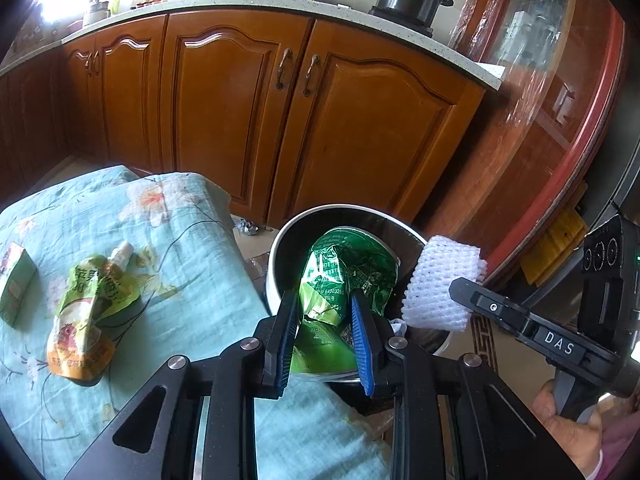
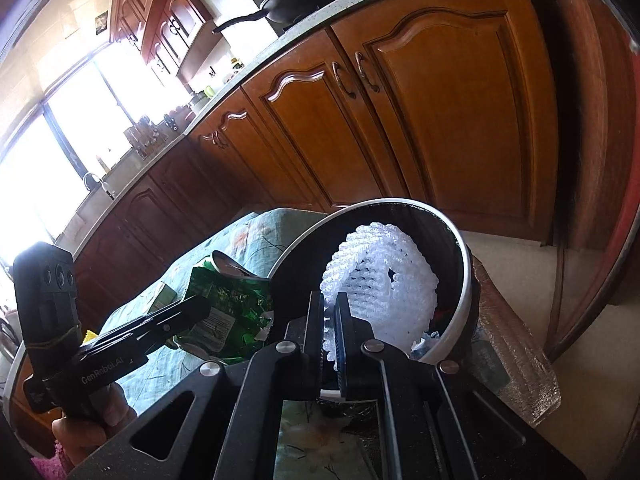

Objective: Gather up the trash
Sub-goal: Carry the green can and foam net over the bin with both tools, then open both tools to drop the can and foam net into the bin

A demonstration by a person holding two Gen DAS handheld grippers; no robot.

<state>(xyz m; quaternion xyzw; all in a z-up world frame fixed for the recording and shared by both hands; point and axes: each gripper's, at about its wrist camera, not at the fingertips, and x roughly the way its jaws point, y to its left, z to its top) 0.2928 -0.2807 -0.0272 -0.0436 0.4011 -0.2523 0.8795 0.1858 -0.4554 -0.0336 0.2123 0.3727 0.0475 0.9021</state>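
Observation:
My left gripper (image 1: pixel 323 300) is shut on a crumpled green foil wrapper (image 1: pixel 344 268), its blue pads pressing both sides. The wrapper hangs over the mouth of a white-rimmed, dark-lined bin (image 1: pixel 280 240). To the right, my right gripper (image 1: pixel 460 292) holds a white foam net sleeve (image 1: pixel 440 280) beside the bin's rim. In the right wrist view the right gripper (image 2: pixel 330 300) is shut on the foam net (image 2: pixel 380 276), which hangs over the bin (image 2: pixel 464 280). The left gripper (image 2: pixel 200 308) carries the green wrapper (image 2: pixel 228 300) there. A yellow-green spout pouch (image 1: pixel 84 320) and a small green box (image 1: pixel 16 284) lie on the table.
The table wears a light blue floral cloth (image 1: pixel 180 264), with the bin just off its right edge. Brown kitchen cabinets (image 1: pixel 240 120) stand behind, with a wok and a pot on the counter. A crumpled foil scrap (image 1: pixel 248 226) lies on the floor. A clear plastic-wrapped bundle (image 2: pixel 516 360) sits right of the bin.

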